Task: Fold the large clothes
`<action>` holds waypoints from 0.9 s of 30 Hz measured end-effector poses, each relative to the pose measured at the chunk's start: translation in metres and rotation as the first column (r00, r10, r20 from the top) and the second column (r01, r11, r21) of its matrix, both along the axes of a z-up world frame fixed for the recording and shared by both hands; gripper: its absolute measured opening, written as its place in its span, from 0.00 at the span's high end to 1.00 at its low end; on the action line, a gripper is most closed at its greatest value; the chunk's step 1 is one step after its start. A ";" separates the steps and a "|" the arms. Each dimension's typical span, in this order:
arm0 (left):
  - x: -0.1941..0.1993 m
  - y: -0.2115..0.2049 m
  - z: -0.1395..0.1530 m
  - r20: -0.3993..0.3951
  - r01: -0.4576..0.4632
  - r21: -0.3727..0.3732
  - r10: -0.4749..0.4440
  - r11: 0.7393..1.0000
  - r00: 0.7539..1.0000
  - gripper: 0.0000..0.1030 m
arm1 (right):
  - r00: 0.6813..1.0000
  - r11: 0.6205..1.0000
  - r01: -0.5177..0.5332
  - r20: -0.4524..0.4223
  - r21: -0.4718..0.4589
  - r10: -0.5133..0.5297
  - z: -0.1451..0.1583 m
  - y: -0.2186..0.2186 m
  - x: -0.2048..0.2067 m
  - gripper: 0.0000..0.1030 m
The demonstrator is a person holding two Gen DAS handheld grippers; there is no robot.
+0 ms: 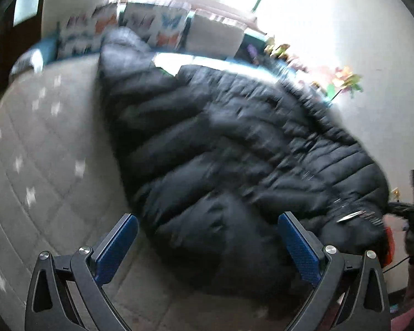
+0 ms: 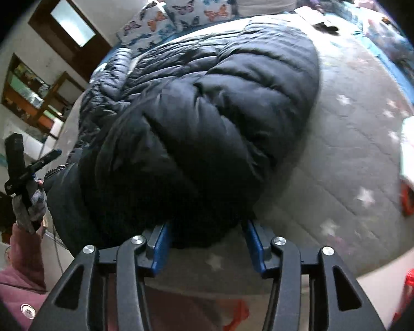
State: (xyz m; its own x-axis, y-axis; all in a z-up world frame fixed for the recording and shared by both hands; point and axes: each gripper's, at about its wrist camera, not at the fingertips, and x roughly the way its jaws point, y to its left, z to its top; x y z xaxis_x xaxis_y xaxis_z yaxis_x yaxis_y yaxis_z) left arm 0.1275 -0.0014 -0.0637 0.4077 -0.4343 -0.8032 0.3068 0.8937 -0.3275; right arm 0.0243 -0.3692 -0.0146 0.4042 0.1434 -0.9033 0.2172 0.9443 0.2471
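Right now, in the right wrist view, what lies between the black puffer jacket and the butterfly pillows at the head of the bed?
Nothing separate: the black puffer jacket runs right up to the butterfly pillows, its far edge meeting them. The right wrist view shows this.

Black puffer jacket [image 1: 234, 151] beyond wide-apart left claw [image 1: 207, 237]

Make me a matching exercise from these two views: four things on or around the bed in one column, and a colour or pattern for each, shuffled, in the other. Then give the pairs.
Things
1. jacket
2. pillows
3. bed cover
4. sleeve

Colour or pattern
A. grey with white stars
B. pink
C. black, quilted and puffy
D. white with butterflies

Pairs: 1-C, 2-D, 3-A, 4-B
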 end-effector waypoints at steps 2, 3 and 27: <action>0.000 0.007 -0.021 -0.059 -0.020 0.009 0.020 1.000 0.998 0.00 | 1.000 0.998 0.026 0.014 -0.058 -0.025 0.010 -0.005 0.001 0.48; 0.002 0.008 -0.029 -0.082 -0.025 0.011 0.025 1.000 0.996 0.00 | 0.999 0.995 0.044 0.025 -0.085 -0.042 0.017 -0.008 0.003 0.48; 0.010 0.033 -0.018 -0.044 -0.132 0.025 0.133 0.991 0.990 0.00 | 0.987 0.974 -0.156 -0.068 -0.163 0.147 -0.078 -0.041 0.192 0.43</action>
State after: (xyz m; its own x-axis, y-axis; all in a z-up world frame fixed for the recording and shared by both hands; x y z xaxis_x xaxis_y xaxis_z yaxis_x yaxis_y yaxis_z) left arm 0.1378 0.0319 -0.0819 0.4235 -0.3606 -0.8310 0.1708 0.9327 -0.3177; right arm 0.2168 -0.4104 -0.0928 0.3387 0.0446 -0.9398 0.0770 0.9942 0.0749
